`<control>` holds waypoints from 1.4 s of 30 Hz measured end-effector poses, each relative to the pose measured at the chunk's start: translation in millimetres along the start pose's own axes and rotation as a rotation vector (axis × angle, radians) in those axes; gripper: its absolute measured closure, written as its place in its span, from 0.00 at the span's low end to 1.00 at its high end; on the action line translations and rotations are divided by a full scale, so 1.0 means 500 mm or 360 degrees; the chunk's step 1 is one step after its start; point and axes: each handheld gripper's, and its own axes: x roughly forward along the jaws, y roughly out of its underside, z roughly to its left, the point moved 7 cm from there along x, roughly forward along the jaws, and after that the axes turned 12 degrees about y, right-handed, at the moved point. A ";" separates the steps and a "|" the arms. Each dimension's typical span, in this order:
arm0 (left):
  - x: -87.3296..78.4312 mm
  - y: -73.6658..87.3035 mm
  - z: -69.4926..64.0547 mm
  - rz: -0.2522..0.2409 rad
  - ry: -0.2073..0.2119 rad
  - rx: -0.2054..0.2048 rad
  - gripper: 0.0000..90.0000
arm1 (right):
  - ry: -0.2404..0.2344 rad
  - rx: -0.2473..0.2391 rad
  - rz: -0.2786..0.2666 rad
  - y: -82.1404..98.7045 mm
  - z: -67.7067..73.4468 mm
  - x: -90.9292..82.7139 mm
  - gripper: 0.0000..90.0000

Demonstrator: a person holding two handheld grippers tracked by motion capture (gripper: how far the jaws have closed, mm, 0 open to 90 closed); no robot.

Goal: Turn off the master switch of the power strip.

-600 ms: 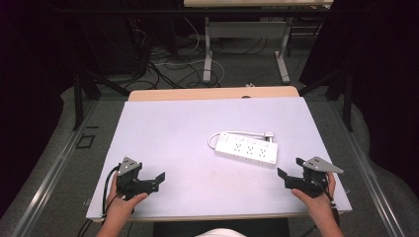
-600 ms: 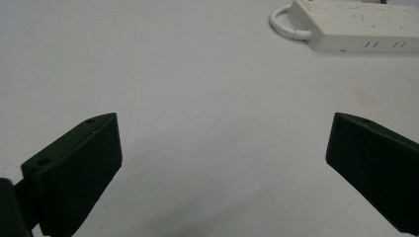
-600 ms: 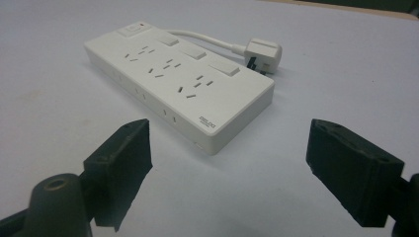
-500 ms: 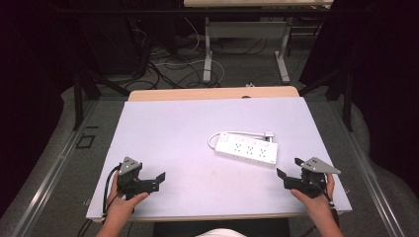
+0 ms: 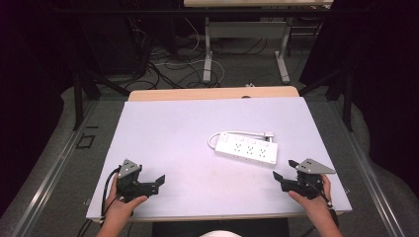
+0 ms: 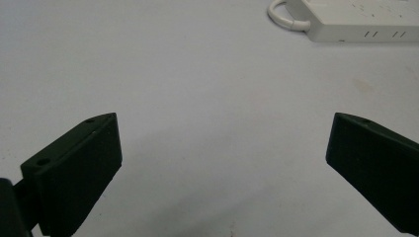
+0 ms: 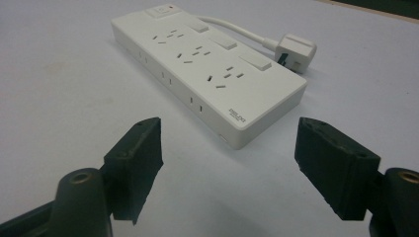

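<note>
A white power strip (image 5: 246, 149) lies flat on the pale table (image 5: 173, 128), right of centre, its short cord looped at the left end and its plug (image 5: 269, 133) resting behind it. My right gripper (image 5: 279, 177) hovers open just in front of the strip's right end. In the right gripper view the strip (image 7: 207, 64) lies just beyond the wide-apart jaws, with the plug (image 7: 295, 49) farther back; my right gripper (image 7: 230, 126) holds nothing. My left gripper (image 5: 159, 181) is open near the front left edge, far from the strip (image 6: 356, 15). My left gripper (image 6: 222, 128) is empty.
A wooden table edge (image 5: 212, 93) adjoins the far side. Beyond it, cables (image 5: 173, 59) and metal desk legs (image 5: 207, 49) stand on the dark floor. A person's hands hold both grippers at the table's near edge.
The right gripper has edged slightly left, toward the power strip. The left gripper and the strip have not moved.
</note>
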 end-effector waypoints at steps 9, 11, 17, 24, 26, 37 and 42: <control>0.006 0.002 0.006 -0.0003 -0.0031 -0.0001 0.01 | -0.0039 -0.0017 0.0052 0.007 0.012 0.012 0.29; 0.005 0.002 0.008 0.0002 -0.0030 -0.0005 0.01 | -0.0046 -0.0018 0.0054 0.005 0.012 0.013 0.29; 0.004 0.003 0.013 -0.0005 -0.0048 -0.0014 0.01 | -0.0082 -0.0027 0.0098 0.004 0.014 0.014 0.30; 0.006 0.002 0.013 -0.0008 -0.0047 -0.0014 0.01 | -0.0104 -0.0094 0.0180 0.006 0.022 0.014 0.34; 0.005 0.002 0.011 -0.0005 -0.0046 -0.0012 0.01 | -0.0107 -0.0119 0.0190 0.008 0.031 0.016 0.35; 0.005 0.002 0.011 -0.0001 -0.0051 -0.0009 0.01 | -0.0166 -0.0271 0.0243 -0.013 0.059 0.011 0.38; 0.005 0.002 0.011 0.0007 -0.0048 -0.0006 0.01 | -0.0186 -0.0306 0.0276 -0.020 0.064 0.010 0.38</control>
